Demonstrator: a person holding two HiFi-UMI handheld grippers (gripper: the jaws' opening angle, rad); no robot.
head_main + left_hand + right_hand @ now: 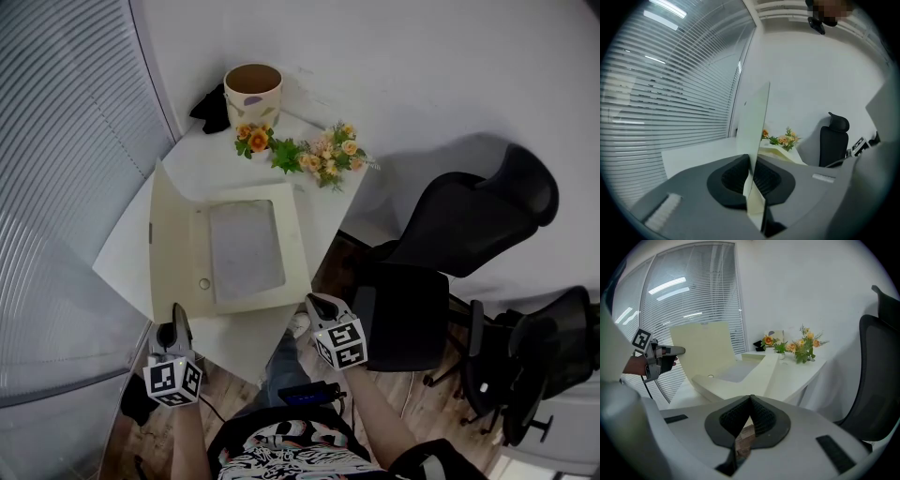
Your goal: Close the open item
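The left hand-held gripper [175,323] is pinching the upright lid [173,239] of the cream box [248,248], which is lying toward the tabletop's [202,150] near edge. The lid is standing raised, so the closing appears barely begun. The right hand-held gripper [322,307] is hovering empty beside the near edge, its jaws pressed together.

Head view: high above near edge of surface [127,246], facing steeply down; whole surface, left gripper [176,319] and right gripper [323,305] in frame.
Left gripper view: low at near edge, lid [757,126] edge-on between jaws, very close.
Right gripper view: off near right corner, facing across surface.
All three share lid, flowers [319,155].
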